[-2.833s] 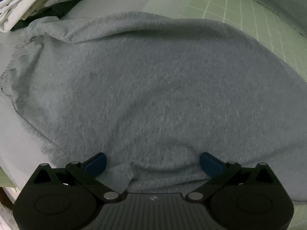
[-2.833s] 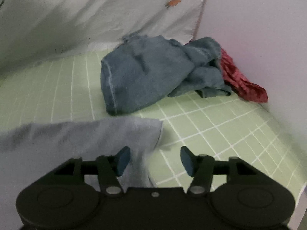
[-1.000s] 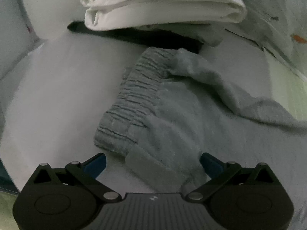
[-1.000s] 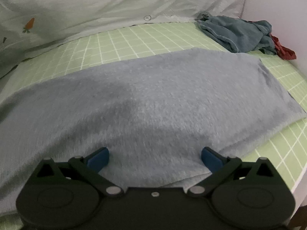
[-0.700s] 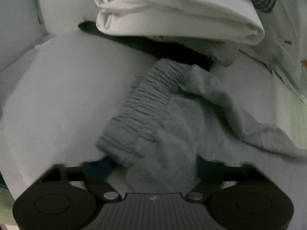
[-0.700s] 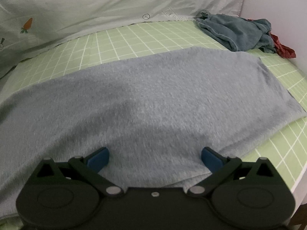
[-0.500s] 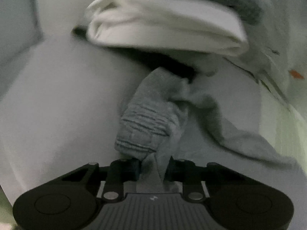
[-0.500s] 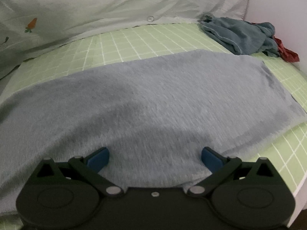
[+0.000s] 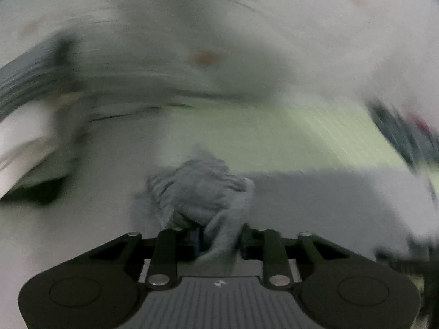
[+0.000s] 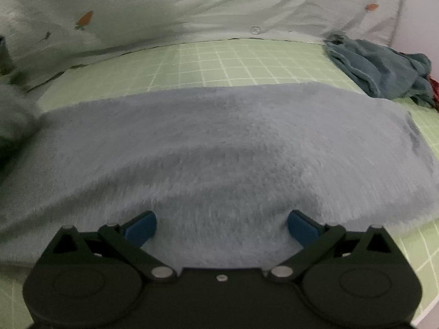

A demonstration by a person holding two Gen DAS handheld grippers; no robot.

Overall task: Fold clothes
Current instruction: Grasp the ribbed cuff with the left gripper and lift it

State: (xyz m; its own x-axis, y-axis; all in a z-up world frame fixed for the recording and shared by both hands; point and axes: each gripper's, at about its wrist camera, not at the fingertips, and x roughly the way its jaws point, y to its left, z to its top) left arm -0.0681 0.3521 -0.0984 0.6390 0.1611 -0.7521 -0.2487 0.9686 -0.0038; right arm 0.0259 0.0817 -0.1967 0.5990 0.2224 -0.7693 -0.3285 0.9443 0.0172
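Grey fleece trousers [image 10: 219, 148] lie spread across the green checked bed sheet [image 10: 219, 63]. My left gripper [image 9: 219, 235] is shut on the bunched elastic waistband [image 9: 200, 189] of the trousers and holds it lifted; the rest of the grey cloth [image 9: 329, 197] trails to the right. The left wrist view is blurred by motion. My right gripper [image 10: 221, 226] is open, its blue fingertips [image 10: 140, 227] resting low over the near edge of the trousers, holding nothing.
A pale quilt with carrot prints [image 10: 192, 8] lies along the back of the bed. A heap of blue-green and red clothes [image 10: 384, 68] sits at the far right. Folded white and striped clothes [image 9: 24, 104] are blurred at the left of the left wrist view.
My left gripper closed on the trousers' waistband, lifted it and swung right, away from the folded pile. My right gripper stayed open over the trousers, shifting slightly.
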